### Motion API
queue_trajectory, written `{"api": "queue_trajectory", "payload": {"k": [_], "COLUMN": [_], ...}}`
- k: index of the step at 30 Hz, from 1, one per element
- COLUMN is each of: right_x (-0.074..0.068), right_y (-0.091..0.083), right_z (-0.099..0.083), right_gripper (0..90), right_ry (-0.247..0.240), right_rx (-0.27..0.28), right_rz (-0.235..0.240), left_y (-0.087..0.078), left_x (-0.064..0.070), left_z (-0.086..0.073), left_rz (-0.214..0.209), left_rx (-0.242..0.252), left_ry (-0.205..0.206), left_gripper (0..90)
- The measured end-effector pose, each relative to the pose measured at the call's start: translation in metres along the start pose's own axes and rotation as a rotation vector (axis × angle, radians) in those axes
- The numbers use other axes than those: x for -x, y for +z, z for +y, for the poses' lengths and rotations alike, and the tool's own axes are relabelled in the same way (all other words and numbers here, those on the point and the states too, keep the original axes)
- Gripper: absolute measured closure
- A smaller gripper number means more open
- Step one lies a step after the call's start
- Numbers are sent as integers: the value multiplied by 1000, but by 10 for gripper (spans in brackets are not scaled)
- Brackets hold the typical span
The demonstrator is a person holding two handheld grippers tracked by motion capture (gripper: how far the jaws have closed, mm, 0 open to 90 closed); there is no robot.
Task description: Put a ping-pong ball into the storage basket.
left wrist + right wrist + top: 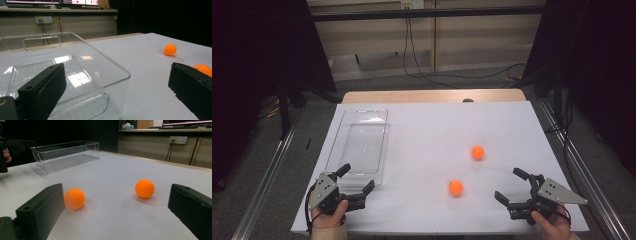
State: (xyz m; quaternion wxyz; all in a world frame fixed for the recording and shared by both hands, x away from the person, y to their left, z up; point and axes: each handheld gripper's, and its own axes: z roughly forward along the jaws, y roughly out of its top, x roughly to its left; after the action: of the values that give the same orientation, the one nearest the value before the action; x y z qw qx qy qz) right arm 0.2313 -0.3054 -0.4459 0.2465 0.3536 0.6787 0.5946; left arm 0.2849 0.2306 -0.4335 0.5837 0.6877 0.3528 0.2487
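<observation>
Two orange balls lie on the white table surface (427,125). The near orange ball (455,187) sits ahead of the right gripper (512,187), toward its left jaw; in the right gripper view it appears just beside that jaw's tip, though whether it touches the jaw cannot be told from that angle. In the high view the two look apart. The far orange ball (477,152) lies farther out, between the lines of the two jaws and nearer the right-hand one, well clear of both.

Right gripper: jaws stand wide apart, holding nothing, low over the table.

Left gripper (357,180): jaws likewise spread wide, nothing between them. Its left jaw is at the near end of the clear plastic bin (362,145); the left gripper view shows that jaw in front of the bin's near wall. Its right jaw partly covers the near orange ball in that view, with the far ball beyond it.

The bin stands upright, lengthwise along the table's left side, well apart from both balls. A hand holds each gripper at the table's near edge.
</observation>
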Motion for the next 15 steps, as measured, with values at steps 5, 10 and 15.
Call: {"api": "queue_trajectory", "payload": {"k": [5,10,15], "right_x": [0,1,1], "right_y": [0,0,0], "right_z": [0,0,0], "right_gripper": [4,4,4], "right_ry": [-2,3,7], "right_rx": [1,0,0], "right_rz": [2,-4,-5], "left_y": [2,4,6], "left_x": [2,3,6], "left_z": [1,1,3], "left_rz": [-12,-22,-28], "left_rx": [-1,-5,0], "left_ry": [-1,-1,-10], "left_gripper": [15,15,15]}}
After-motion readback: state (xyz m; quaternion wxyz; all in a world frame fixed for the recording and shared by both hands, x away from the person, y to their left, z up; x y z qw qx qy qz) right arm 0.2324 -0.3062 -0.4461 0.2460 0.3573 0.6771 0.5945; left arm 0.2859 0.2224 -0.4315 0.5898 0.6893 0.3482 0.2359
